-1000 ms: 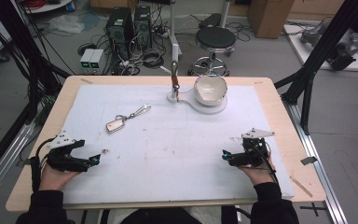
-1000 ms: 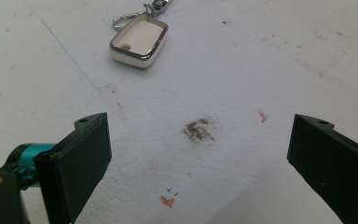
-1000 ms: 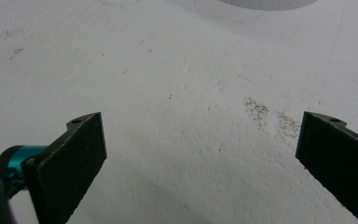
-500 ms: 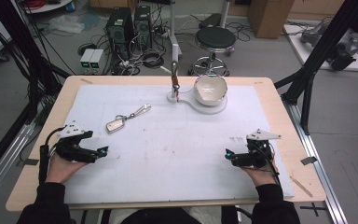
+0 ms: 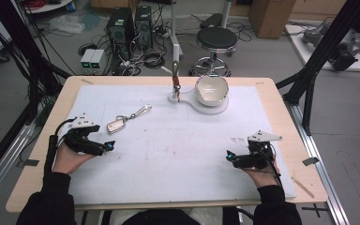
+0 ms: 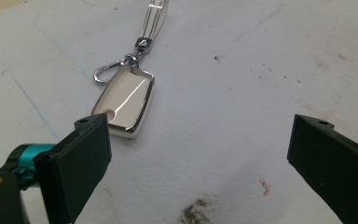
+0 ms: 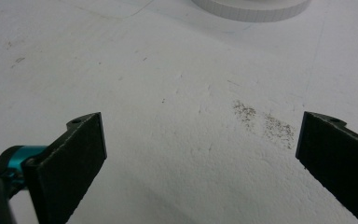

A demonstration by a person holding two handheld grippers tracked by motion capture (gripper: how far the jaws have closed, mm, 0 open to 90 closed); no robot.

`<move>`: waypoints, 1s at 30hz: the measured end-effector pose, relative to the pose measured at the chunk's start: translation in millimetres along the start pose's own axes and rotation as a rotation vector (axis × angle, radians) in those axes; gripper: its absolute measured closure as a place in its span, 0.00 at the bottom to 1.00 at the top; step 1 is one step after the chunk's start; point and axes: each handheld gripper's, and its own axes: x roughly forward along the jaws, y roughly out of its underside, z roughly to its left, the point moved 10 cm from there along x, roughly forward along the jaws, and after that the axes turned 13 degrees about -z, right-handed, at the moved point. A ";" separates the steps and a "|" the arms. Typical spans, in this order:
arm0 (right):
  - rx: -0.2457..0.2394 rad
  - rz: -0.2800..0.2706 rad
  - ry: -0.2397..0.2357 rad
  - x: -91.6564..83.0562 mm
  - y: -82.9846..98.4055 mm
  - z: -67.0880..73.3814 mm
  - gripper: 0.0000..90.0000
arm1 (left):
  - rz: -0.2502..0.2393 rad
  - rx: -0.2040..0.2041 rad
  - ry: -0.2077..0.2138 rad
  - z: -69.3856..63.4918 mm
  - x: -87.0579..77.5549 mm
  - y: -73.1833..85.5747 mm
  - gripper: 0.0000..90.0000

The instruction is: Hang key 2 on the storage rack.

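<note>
Workshop floor with computer towers, cables and a round stool (image 5: 217, 38) lay behind a wooden table (image 5: 281, 101) covered by a white sheet (image 5: 178, 150).

Item 1: key fob (image 5: 116, 124), shiny silver, on a clip and strap (image 5: 140, 111). It lay flat on the sheet at the table's left half, just beyond the left gripper (image 5: 107, 146). Its long axis ran on a diagonal, the fob end toward the person and the left, the strap end pointing away toward the table's far middle. In the left gripper view the fob (image 6: 126, 104) sat just ahead of one jaw, strap (image 6: 154, 17) trailing off up the frame.

Item 2: left gripper, jaws wide apart, nothing between them, aimed toward the fob and apart from it.

Item 3: right gripper (image 5: 229, 157), jaws likewise wide and empty, low over bare sheet at the table's right, well apart from the fob.

Item 4: white bowl (image 5: 212, 89) on a white base at the far middle, a small stand (image 5: 176, 84) beside it.

Progress, as judged: the reach for the fob appeared begun; no grasp made. Closing on the fob, lifting it and setting it wherever intended all remained.
</note>
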 end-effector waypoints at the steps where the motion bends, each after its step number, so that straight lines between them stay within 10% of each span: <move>1: -0.001 0.001 0.001 0.0 0.0 0.3 0.01 | 0.007 0.002 0.005 0.0 1.2 -1.3 0.07; 30: -0.011 -0.010 -0.037 5.1 -1.7 9.2 0.01 | 0.164 0.000 0.009 12.9 41.2 -4.7 0.07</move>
